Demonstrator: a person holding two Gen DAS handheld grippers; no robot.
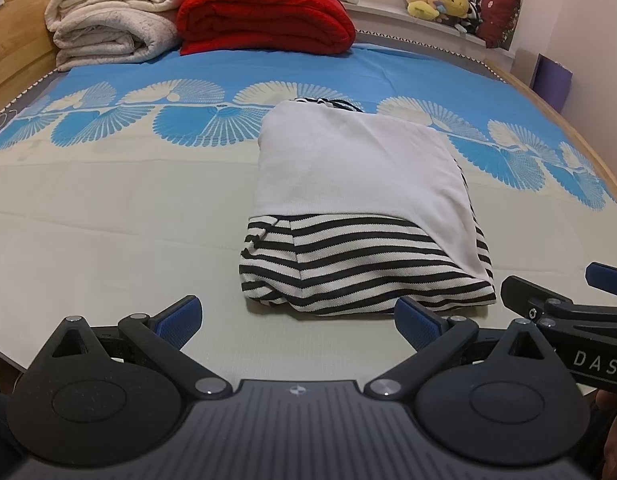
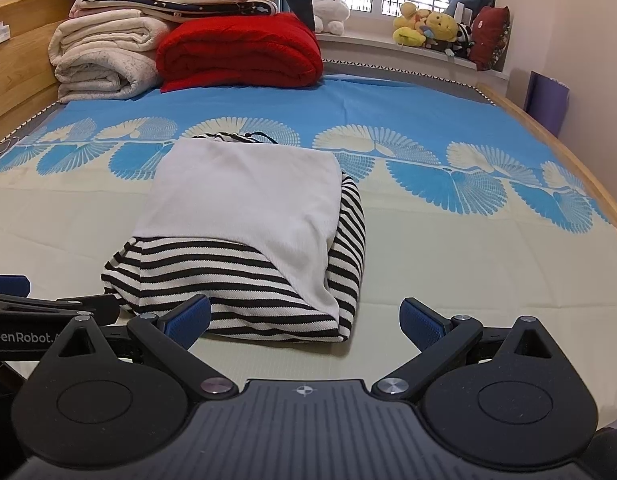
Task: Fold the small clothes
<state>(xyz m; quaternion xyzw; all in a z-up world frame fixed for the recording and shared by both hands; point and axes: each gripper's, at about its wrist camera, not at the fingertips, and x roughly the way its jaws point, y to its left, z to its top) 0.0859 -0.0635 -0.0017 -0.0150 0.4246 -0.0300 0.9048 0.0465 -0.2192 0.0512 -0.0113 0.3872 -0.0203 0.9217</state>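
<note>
A folded black-and-white striped garment (image 1: 348,268) lies on the bed, with a white folded part (image 1: 348,168) on top of it. It also shows in the right wrist view (image 2: 228,280), with the white part (image 2: 248,200) above the stripes. My left gripper (image 1: 298,324) is open and empty, just in front of the garment's near edge. My right gripper (image 2: 306,322) is open and empty, at the garment's near right corner. The right gripper's fingers (image 1: 548,304) show at the right edge of the left wrist view. The left gripper's body (image 2: 48,312) shows at the left edge of the right wrist view.
The bed sheet (image 1: 108,240) is cream near me and blue with fan patterns farther off. Rolled cream blankets (image 1: 108,28) and a folded red blanket (image 1: 264,20) are stacked at the far left. Plush toys (image 1: 440,4) sit on the windowsill. A wooden bed frame (image 1: 568,120) runs along the right.
</note>
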